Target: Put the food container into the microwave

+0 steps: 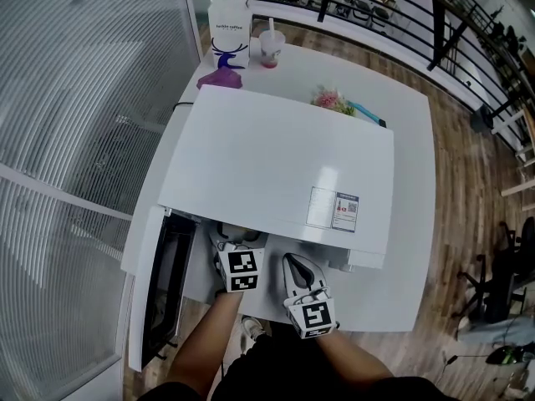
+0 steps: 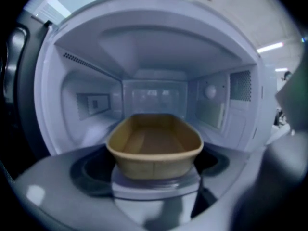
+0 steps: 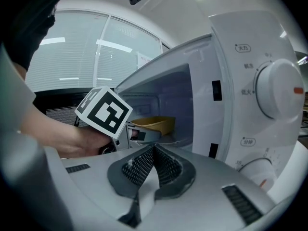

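Note:
The tan, empty food container (image 2: 154, 146) hangs inside the open cavity of the white microwave (image 1: 284, 174), just above its floor. My left gripper (image 2: 155, 179) is shut on the container's near end. In the right gripper view, the left gripper (image 3: 108, 117) reaches into the opening and the container (image 3: 155, 123) sticks out beyond it. My right gripper (image 3: 153, 153) is shut with nothing in it, just outside the opening, by the control panel with its knob (image 3: 276, 88). From the head view both grippers, left (image 1: 238, 267) and right (image 1: 308, 303), sit under the microwave's front edge.
The microwave door (image 1: 163, 282) stands swung open to the left. Behind the microwave on the white table (image 1: 414, 224) are a paper bag (image 1: 229, 25), a cup (image 1: 270, 47), a purple cloth (image 1: 220, 78) and a pink bundle (image 1: 330, 100). A glass partition (image 1: 75, 140) runs along the left.

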Tool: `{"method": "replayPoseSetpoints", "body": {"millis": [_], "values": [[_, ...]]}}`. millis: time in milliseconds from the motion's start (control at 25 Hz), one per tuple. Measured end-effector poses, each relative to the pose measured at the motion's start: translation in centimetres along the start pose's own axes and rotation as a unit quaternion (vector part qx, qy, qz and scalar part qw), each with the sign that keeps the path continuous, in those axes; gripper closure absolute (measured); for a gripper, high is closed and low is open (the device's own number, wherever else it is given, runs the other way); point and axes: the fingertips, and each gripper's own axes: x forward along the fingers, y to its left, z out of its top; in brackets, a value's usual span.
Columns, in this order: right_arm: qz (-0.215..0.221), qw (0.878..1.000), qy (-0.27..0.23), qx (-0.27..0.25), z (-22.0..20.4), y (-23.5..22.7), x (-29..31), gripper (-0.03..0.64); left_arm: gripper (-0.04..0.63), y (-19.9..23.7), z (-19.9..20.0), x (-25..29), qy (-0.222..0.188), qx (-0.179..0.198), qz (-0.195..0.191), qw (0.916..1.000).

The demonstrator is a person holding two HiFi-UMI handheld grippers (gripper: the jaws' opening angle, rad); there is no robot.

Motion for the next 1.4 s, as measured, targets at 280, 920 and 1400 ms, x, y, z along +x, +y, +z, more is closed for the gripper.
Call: {"method": "replayPoseSetpoints", "body": {"millis": [280, 920, 1400], "values": [[-0.002, 1.000, -0.001, 0.001, 0.0, 0.0, -0.3, 0.611, 0.069, -0.1, -0.5, -0.1, 0.005, -0.019, -0.001, 0.9998], [-0.016, 1.000, -0.024, -0.012, 1.6, 0.8, -2.4, 0.611, 0.003, -0.8, -1.4, -5.3, -0.001, -0.011, -0.011, 0.9999], [-0.015, 0.996, -0.076, -0.039, 6.0, 3.3, -6.0, 0.611, 0.541, 0.0, 0.4, -16.0, -0.056, 0.006, 0.051, 0.9971]]}}
